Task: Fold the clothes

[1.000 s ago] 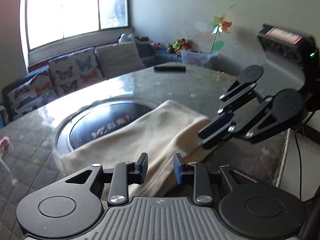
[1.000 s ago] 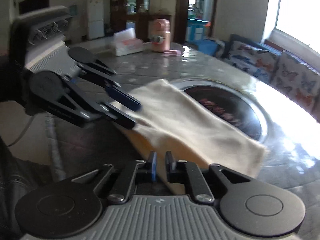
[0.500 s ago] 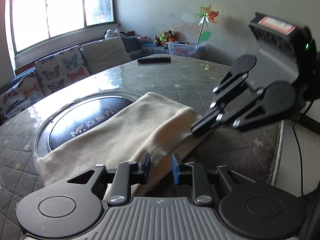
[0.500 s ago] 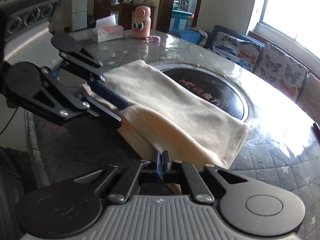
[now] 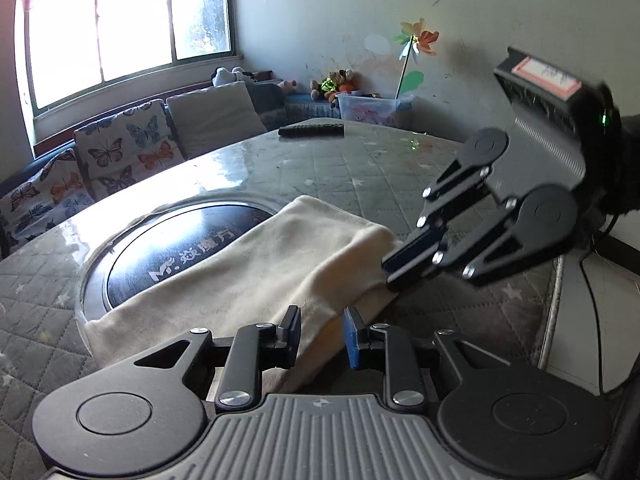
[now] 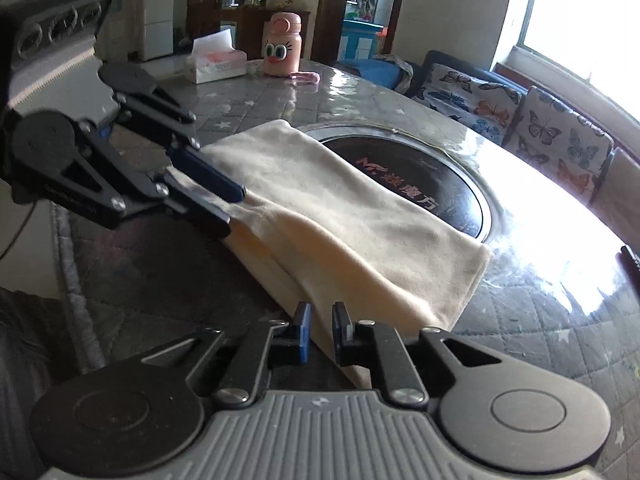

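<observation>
A cream folded cloth [image 5: 256, 268] lies on the round table, partly over the dark glass inset; it also shows in the right wrist view [image 6: 340, 216]. My left gripper [image 5: 320, 336] is open, its jaws astride the cloth's near folded edge. My right gripper [image 6: 320, 332] is open by a small gap over the cloth's other near corner. In the left wrist view the right gripper [image 5: 394, 268] touches the cloth's right end. In the right wrist view the left gripper [image 6: 228, 210] sits at the cloth's left end.
The dark round inset [image 5: 168, 248] sits mid-table. A black remote [image 5: 311, 130] lies at the far edge. A tissue box [image 6: 216, 62] and a pink bottle [image 6: 282, 46] stand across the table. Butterfly-print sofa cushions [image 5: 120, 160] lie beyond. The table rim [image 5: 554, 312] is at right.
The right gripper was shut on the cloth half a second ago and has now opened. The left gripper's jaws have widened slightly. The cloth now lies flat.
</observation>
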Action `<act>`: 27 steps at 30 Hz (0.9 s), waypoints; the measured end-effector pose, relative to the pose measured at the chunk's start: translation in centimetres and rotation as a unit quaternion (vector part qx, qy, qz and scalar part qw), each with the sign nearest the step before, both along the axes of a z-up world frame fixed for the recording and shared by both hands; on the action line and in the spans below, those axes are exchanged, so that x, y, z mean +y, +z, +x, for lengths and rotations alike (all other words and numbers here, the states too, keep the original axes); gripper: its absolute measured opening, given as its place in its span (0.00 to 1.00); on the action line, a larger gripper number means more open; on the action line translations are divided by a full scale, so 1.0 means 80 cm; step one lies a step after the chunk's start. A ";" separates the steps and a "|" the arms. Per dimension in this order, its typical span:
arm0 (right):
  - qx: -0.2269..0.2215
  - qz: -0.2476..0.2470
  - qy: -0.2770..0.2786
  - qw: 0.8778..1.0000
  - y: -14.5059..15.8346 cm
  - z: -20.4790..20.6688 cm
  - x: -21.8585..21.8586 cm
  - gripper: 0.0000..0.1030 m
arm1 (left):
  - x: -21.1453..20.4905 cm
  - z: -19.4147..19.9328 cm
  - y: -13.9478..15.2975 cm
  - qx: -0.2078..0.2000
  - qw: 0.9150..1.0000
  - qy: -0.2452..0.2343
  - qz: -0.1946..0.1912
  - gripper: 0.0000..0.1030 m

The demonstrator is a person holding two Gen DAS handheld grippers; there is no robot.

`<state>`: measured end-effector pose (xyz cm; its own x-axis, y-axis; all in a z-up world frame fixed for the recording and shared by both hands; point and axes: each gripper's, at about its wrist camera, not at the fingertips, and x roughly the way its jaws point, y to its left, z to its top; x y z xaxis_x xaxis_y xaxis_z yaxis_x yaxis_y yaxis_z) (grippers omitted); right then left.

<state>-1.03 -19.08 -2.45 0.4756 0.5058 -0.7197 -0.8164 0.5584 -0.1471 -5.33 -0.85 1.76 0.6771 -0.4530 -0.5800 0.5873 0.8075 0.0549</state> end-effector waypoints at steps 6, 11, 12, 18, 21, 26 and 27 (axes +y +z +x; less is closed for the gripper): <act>-0.003 0.001 -0.011 1.000 -0.007 -0.001 0.002 0.04 | -0.003 0.004 -0.003 0.001 1.000 0.005 0.000 0.25; 0.000 0.012 -0.016 1.000 0.004 -0.009 -0.010 0.00 | 0.000 0.010 0.002 -0.002 1.000 0.014 -0.010 0.25; -0.001 0.011 -0.018 1.000 0.006 -0.010 -0.012 0.00 | 0.001 0.011 0.002 -0.003 1.000 0.016 -0.012 0.25; -0.004 0.010 -0.024 1.000 0.007 -0.010 -0.013 0.05 | -0.003 0.016 0.003 -0.001 1.000 0.017 -0.013 0.25; -0.009 0.005 -0.024 1.000 0.002 -0.009 -0.008 0.10 | -0.013 0.012 0.004 -0.007 1.000 -0.002 -0.008 0.25; -0.017 -0.006 -0.025 1.000 -0.003 -0.009 -0.009 0.24 | -0.041 0.014 -0.002 -0.012 0.999 -0.038 0.008 0.25; -0.017 -0.008 -0.029 0.999 -0.003 -0.009 -0.010 0.24 | -0.048 0.016 -0.005 -0.013 0.999 -0.046 0.015 0.25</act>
<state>-1.72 -19.90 -2.72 0.5275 0.4663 -0.7101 -0.7777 0.6016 -0.1826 -4.09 -4.71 1.36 0.6488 -0.4969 -0.5763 0.6567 0.7482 0.0942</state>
